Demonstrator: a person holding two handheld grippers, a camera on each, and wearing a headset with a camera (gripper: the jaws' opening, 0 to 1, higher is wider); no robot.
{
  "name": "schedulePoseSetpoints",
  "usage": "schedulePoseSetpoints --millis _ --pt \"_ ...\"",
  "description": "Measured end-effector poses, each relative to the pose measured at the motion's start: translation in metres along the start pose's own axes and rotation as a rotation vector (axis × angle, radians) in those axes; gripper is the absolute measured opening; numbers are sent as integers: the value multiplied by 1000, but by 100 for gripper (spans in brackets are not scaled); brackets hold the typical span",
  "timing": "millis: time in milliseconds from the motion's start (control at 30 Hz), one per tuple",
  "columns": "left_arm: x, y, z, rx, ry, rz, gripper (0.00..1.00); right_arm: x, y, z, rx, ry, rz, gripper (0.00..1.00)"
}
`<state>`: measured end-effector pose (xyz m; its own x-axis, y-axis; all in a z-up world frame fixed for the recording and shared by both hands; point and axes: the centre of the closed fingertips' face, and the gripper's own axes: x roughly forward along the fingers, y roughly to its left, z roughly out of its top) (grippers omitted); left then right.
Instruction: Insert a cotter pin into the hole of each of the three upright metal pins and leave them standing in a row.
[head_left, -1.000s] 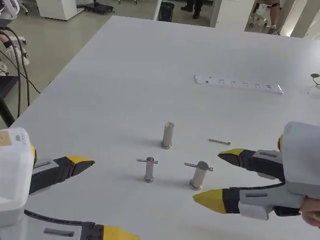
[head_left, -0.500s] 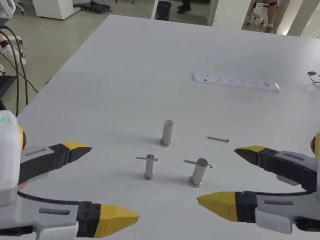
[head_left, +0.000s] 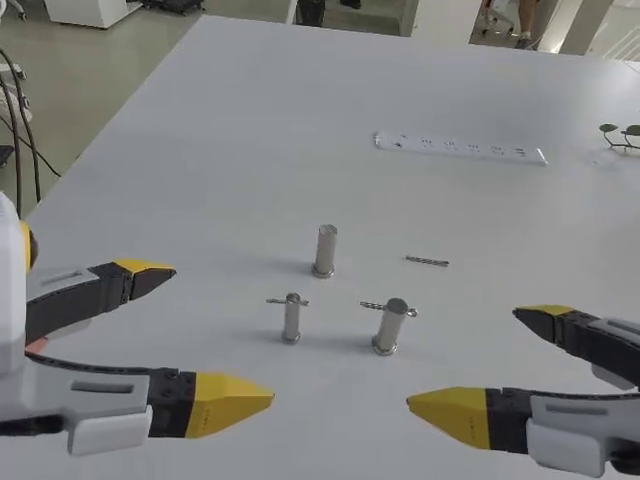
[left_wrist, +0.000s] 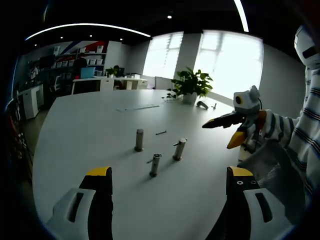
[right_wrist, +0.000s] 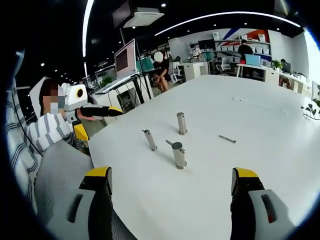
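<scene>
Three upright metal pins stand on the white table (head_left: 200, 180). The far pin (head_left: 324, 250) has nothing through its hole. The near-left pin (head_left: 291, 317) and near-right pin (head_left: 388, 325) each carry a cotter pin through the top. A loose cotter pin (head_left: 427, 262) lies flat to the right of the far pin. My left gripper (head_left: 205, 335) hovers open at the lower left, apart from the pins. My right gripper (head_left: 472, 360) hovers open at the lower right, holding nothing. The right gripper view has the three pins (right_wrist: 178, 155) ahead of its jaws and the loose cotter pin (right_wrist: 227, 139) to the right.
A white power strip (head_left: 460, 148) lies across the far right of the table. A potted plant (left_wrist: 190, 84) stands at the table's far end in the left gripper view. The table's left edge (head_left: 90, 170) drops to the floor.
The right gripper has drawn back to the right, away from the near-right pin. The left gripper has come further into the picture. The pins and loose cotter pin have not moved.
</scene>
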<state>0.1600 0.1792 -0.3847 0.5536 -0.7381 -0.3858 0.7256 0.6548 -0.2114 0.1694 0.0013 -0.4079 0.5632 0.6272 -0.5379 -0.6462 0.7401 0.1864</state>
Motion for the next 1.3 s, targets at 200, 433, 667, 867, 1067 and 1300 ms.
schedulePoseSetpoints --millis 200,433,667,867,1067,1300 --pt "3 1 5 14 -6 -10 93 -5 5 -6 12 14 -4 98" --pt "8 8 14 44 6 -19 93 -5 10 -13 31 19 2 98" --pt "14 17 30 81 -6 2 93 -10 10 -21 1 55 -17 98" --pt "25 21 40 128 12 -16 92 -15 10 -18 -2 45 -23 98" --pt "40 25 55 154 9 -40 89 -18 7 -16 -13 46 -34 98" --pt "60 23 75 189 -3 -32 86 -24 3 -19 -2 52 -49 97"
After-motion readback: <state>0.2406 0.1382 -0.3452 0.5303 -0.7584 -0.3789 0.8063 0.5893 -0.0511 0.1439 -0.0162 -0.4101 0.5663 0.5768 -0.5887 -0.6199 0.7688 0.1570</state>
